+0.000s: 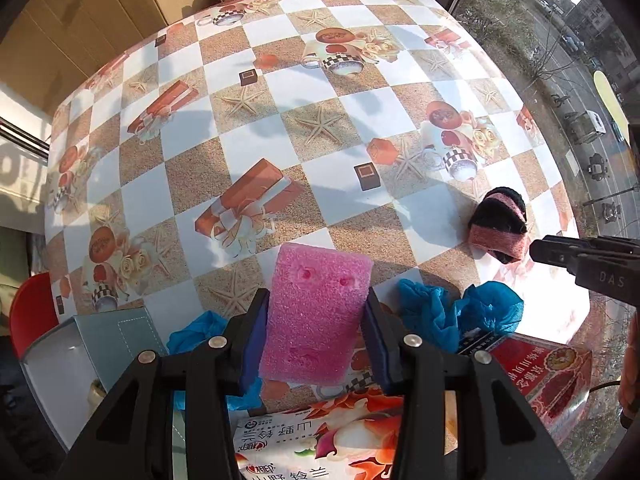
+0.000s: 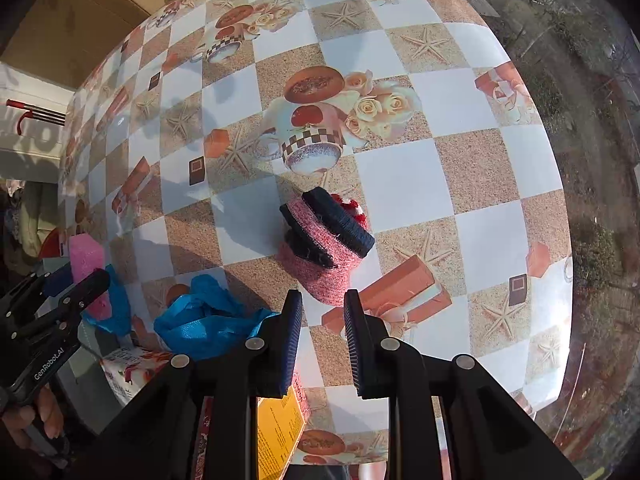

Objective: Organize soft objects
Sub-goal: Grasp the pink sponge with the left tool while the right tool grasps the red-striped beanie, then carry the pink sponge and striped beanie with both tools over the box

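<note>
A pink sponge (image 1: 316,312) stands upright between the blue pads of my left gripper (image 1: 316,300), which is shut on it above the checked tablecloth (image 1: 280,92). The right wrist view shows that same sponge (image 2: 86,256) and left gripper (image 2: 76,280) at the far left. A rolled pink and black sock bundle (image 2: 324,240) hangs just past my right gripper (image 2: 323,296), whose narrow jaws pinch its near pink edge. From the left wrist view, the right gripper (image 1: 536,248) touches the sock bundle (image 1: 500,228) at the table's right side.
Crumpled blue plastic (image 1: 460,316) lies near the front edge, with a tissue pack (image 1: 312,440), a red printed box (image 1: 552,380) and a grey box (image 1: 100,340) beside it. A yellow-labelled item (image 2: 280,432) sits under the right gripper. A window borders the right side.
</note>
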A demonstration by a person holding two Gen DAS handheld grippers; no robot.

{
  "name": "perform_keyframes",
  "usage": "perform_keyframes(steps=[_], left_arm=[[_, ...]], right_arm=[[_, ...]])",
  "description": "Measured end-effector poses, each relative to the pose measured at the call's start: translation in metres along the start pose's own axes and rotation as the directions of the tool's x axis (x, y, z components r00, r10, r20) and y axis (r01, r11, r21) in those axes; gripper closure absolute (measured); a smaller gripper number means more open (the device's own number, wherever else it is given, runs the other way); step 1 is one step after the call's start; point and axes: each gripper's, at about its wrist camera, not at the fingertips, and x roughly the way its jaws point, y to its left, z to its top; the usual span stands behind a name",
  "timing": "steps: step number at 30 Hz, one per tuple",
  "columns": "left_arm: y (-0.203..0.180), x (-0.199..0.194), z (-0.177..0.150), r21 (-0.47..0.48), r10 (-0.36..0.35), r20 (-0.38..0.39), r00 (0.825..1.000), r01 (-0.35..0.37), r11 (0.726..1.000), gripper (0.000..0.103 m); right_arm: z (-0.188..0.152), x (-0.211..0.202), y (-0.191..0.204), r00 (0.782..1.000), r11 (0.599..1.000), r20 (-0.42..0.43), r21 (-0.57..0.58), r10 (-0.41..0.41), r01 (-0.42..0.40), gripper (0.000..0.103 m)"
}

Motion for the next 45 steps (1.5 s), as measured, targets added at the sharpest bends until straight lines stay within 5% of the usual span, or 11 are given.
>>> perform_keyframes(steps=[5, 7, 8, 12, 14, 15, 19, 30, 37, 45], left_arm=[[-0.001, -0.024, -0.022, 0.003, -0.006, 0.043, 0.999, 0.006, 1.000, 0.055], [0.003, -0.036, -0.031, 0.003, -0.005, 0.049, 0.999, 0.005, 1.000, 0.055], [0.005, -0.041, -0.035, 0.001, -0.004, 0.050, 0.999, 0.004, 1.000, 0.055], [0.007, -0.056, -0.057, 0.001, 0.013, 0.049, 0.999, -0.013, 1.000, 0.055], [0.007, -0.061, -0.064, 0.005, 0.021, 0.046, 0.999, -0.021, 1.000, 0.055], [0.006, -0.063, -0.068, 0.008, 0.027, 0.045, 0.999, -0.028, 1.000, 0.055], [0.002, -0.070, -0.080, 0.009, 0.024, 0.046, 0.999, -0.025, 1.000, 0.055], [0.014, -0.091, -0.109, -0.010, 0.021, 0.073, 0.997, -0.020, 1.000, 0.055], [0.040, -0.109, -0.128, -0.053, 0.038, 0.114, 0.993, -0.032, 0.998, 0.055], [0.075, -0.122, -0.162, -0.123, 0.080, 0.143, 0.987, -0.063, 0.990, 0.055]], right_arm=[[0.000, 0.019, 0.005, 0.999, 1.000, -0.026, -0.007, -0.025, 0.025, 0.073], [0.010, 0.030, 0.008, 0.998, 0.998, -0.013, 0.000, -0.056, 0.056, 0.015], [0.013, 0.032, 0.009, 0.998, 0.998, 0.010, -0.004, -0.066, 0.066, 0.011], [0.027, 0.053, 0.016, 0.995, 0.993, 0.001, -0.054, -0.104, 0.104, 0.012], [0.031, 0.067, 0.018, 0.991, 0.990, -0.030, -0.064, -0.130, 0.128, 0.025], [0.033, 0.075, 0.019, 0.988, 0.988, -0.061, -0.071, -0.139, 0.135, 0.047], [0.031, 0.071, 0.018, 0.994, 0.995, -0.062, -0.049, -0.095, 0.092, 0.072], [0.001, -0.051, 0.016, 0.988, 0.998, 0.145, 0.000, 0.057, -0.058, 0.074], [-0.030, -0.107, 0.082, 0.960, 0.985, 0.221, -0.075, 0.171, -0.158, 0.074], [-0.080, -0.111, 0.183, 0.952, 0.938, 0.143, -0.261, 0.271, -0.227, 0.073]])
